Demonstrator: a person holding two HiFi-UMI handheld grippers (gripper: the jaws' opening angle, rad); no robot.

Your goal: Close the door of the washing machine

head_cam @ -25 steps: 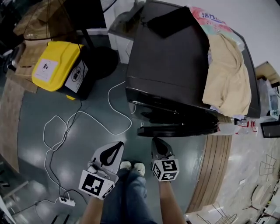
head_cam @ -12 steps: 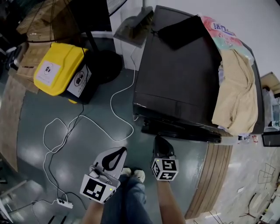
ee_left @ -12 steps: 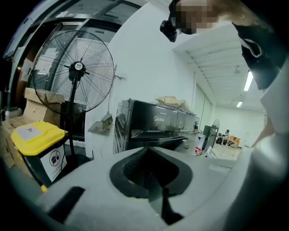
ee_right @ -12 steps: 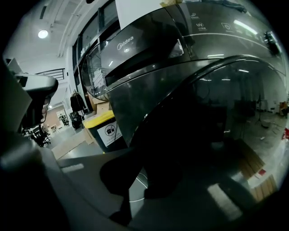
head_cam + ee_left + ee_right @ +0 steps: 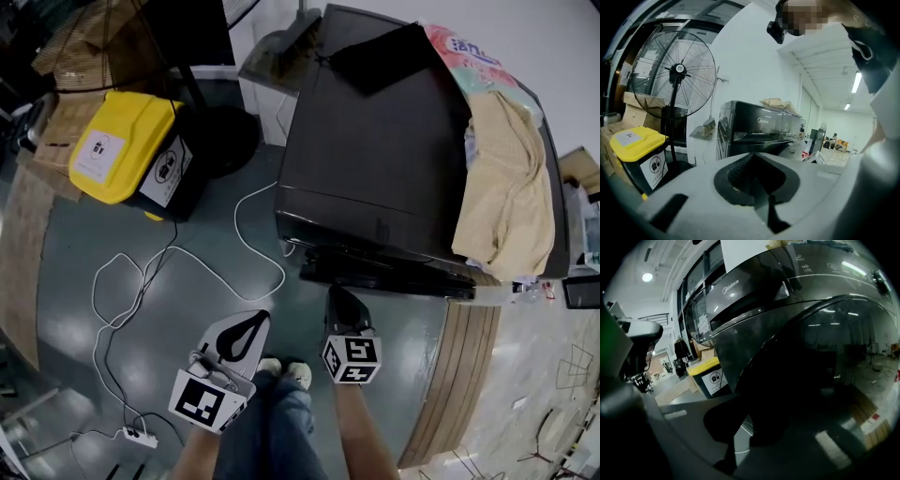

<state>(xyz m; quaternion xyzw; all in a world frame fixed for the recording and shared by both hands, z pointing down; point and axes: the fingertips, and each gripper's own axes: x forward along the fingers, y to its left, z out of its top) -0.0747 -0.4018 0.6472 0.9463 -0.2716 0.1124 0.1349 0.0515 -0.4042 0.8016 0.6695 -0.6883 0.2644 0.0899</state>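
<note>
One washing machine (image 5: 375, 141), and its one door (image 5: 384, 274) on the front looks slightly ajar. Two claws, both pinched together and empty. The right claw (image 5: 339, 302) is just beside the door, the left claw (image 5: 246, 328) further from the machine. One yellow bin (image 5: 117, 141) sits left of the machine, one beige cloth (image 5: 502, 187) on top.

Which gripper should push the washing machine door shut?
Right. The right gripper sits just before the ajar door of the black washing machine, jaws together; the left gripper hangs off to the side.
</note>
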